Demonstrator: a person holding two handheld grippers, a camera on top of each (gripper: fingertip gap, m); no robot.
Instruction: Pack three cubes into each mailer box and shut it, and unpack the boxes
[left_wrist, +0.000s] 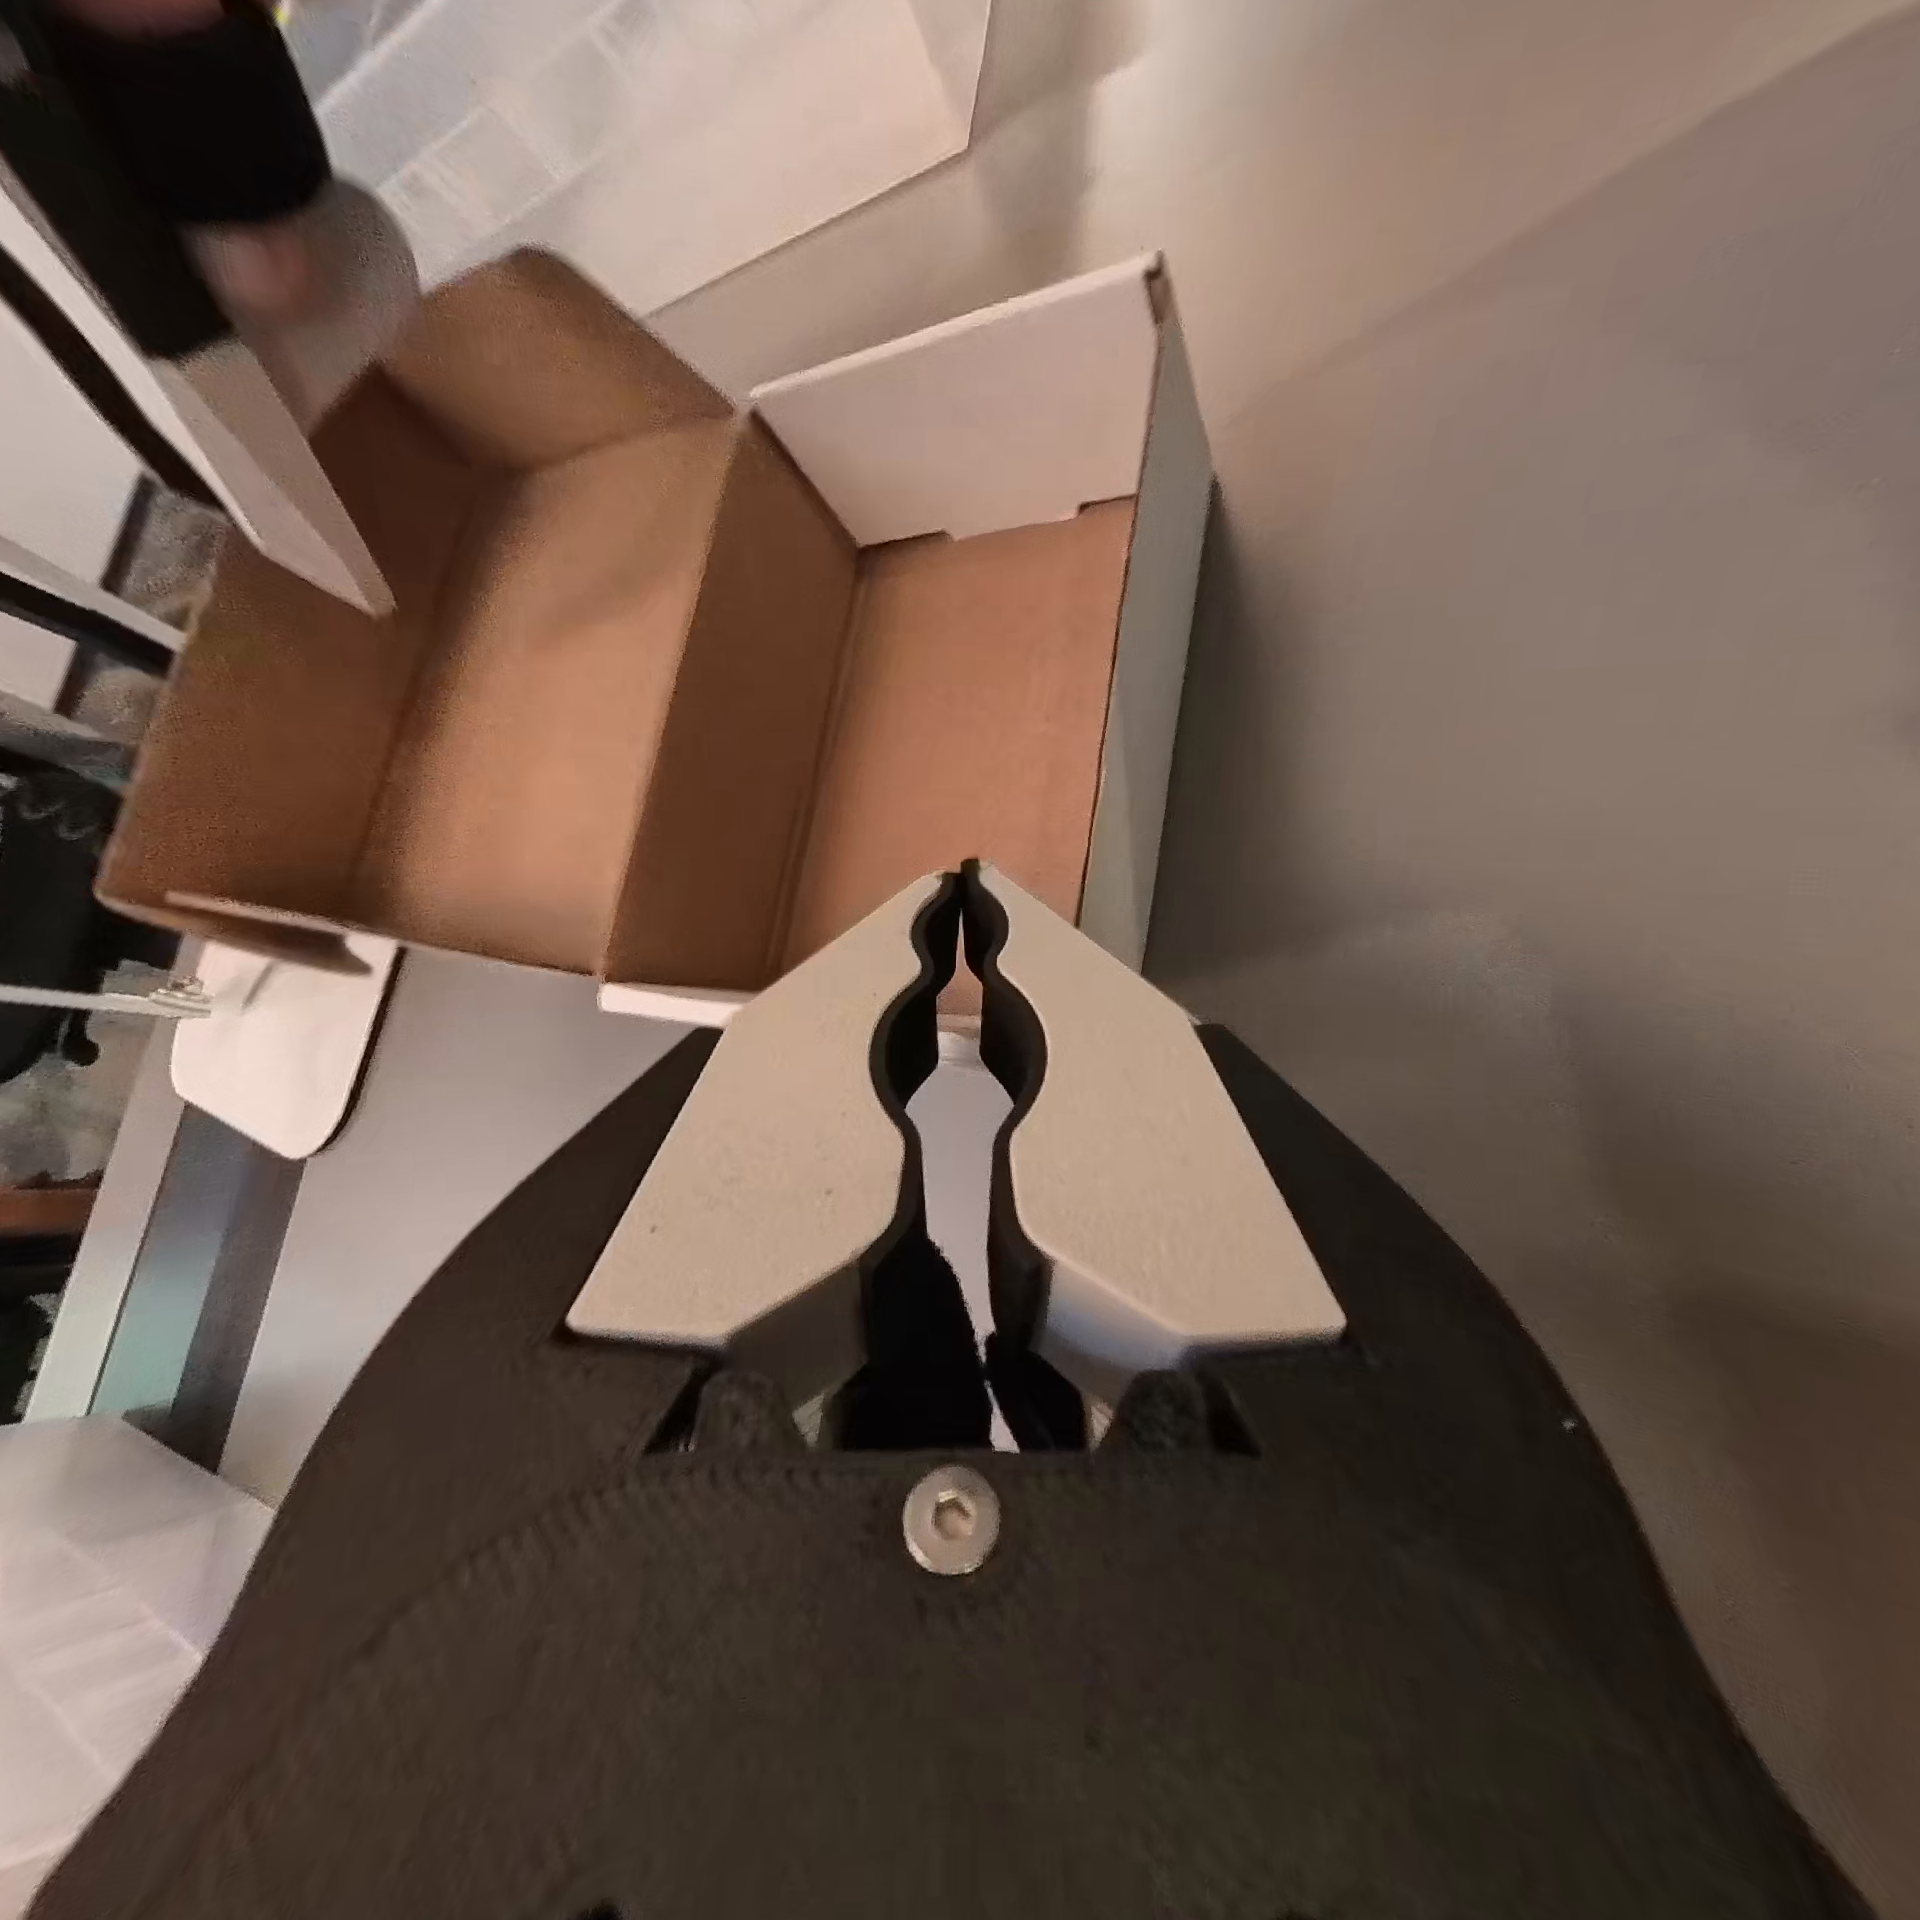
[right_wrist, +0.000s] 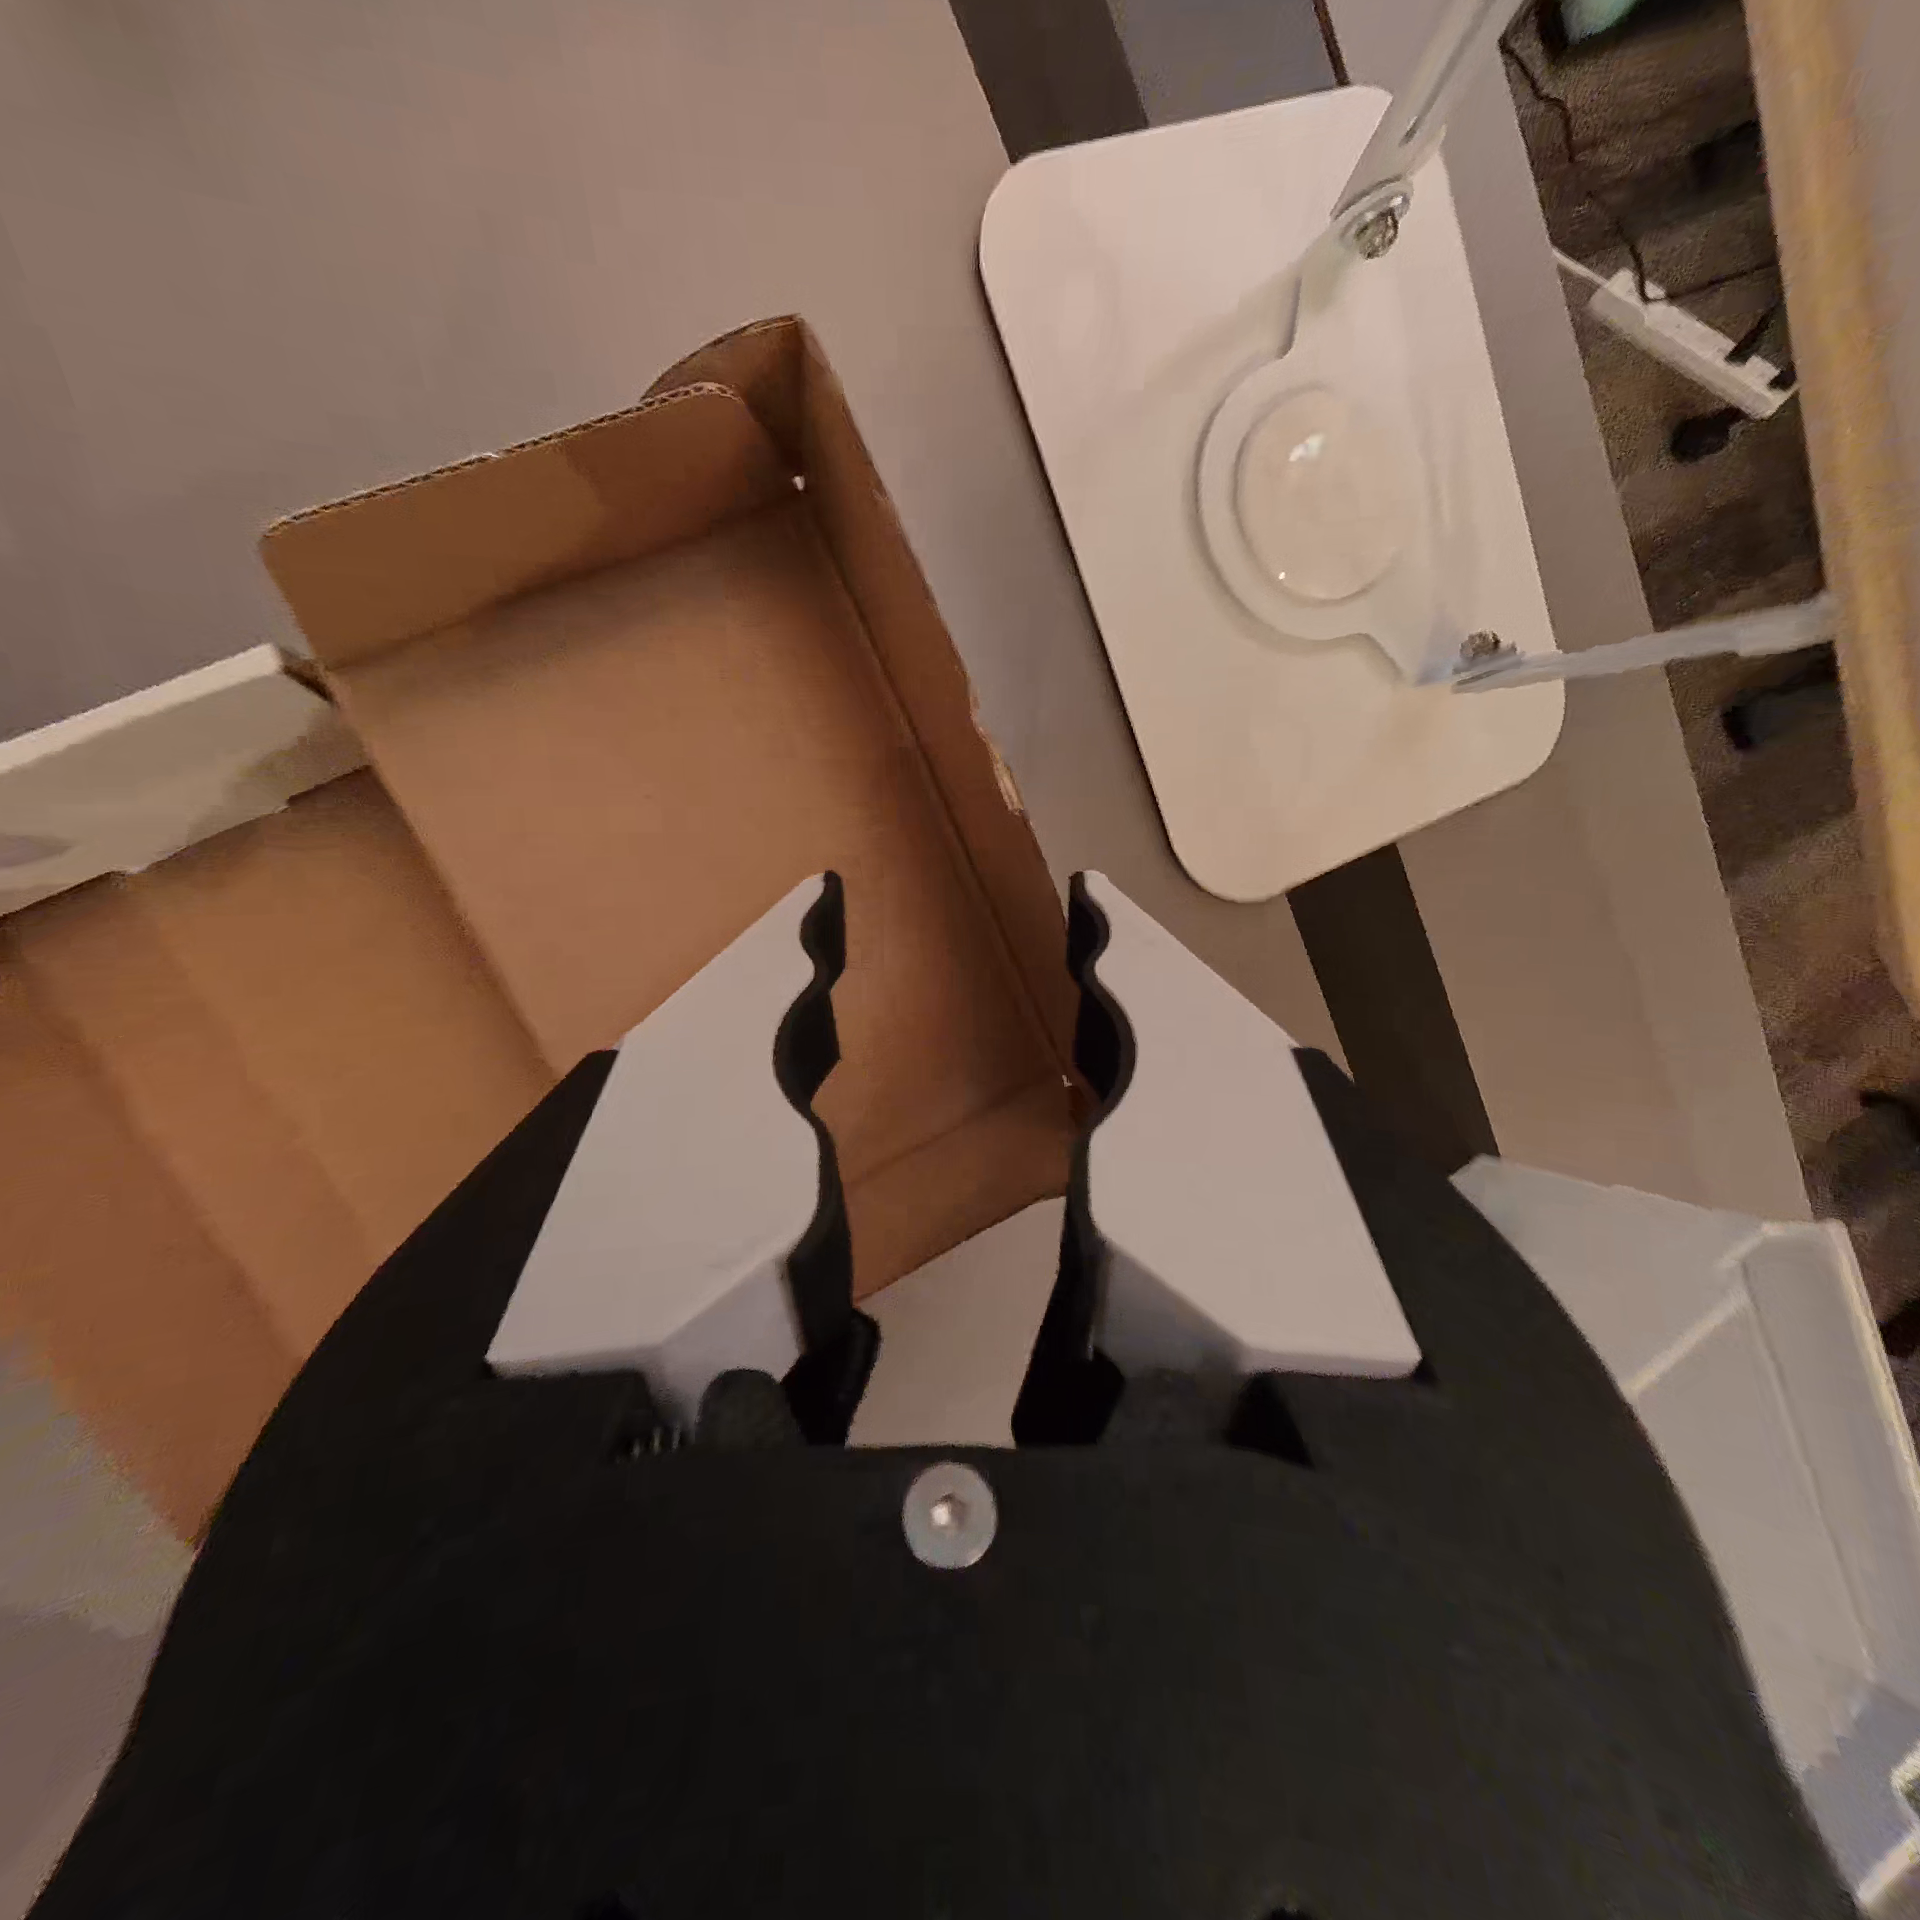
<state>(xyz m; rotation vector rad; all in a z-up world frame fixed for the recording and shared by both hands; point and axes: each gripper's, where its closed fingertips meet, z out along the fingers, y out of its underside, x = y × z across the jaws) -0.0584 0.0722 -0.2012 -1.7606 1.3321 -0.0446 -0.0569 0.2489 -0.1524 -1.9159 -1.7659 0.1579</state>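
Note:
An open mailer box (left_wrist: 966, 675), white outside and brown inside, lies on the grey table with its lid (left_wrist: 499, 665) folded back to the left. No cubes show inside it. My left gripper (left_wrist: 964, 878) is shut and empty, its tips over the box's near wall. The right gripper (left_wrist: 260, 364) shows blurred at the top left, over the lid. In the right wrist view the same brown lid panel (right_wrist: 644, 748) lies below my right gripper (right_wrist: 956, 894), which is open and empty, its right fingertip near the lid's side flap.
A white rounded plate with a clear dome (right_wrist: 1278, 499) on thin metal legs sits at the table's edge, beside the lid. A flat white sheet (left_wrist: 665, 114) lies beyond the box. A white bin (right_wrist: 1766, 1455) stands at the right. Bare grey table (left_wrist: 1558, 623) lies right of the box.

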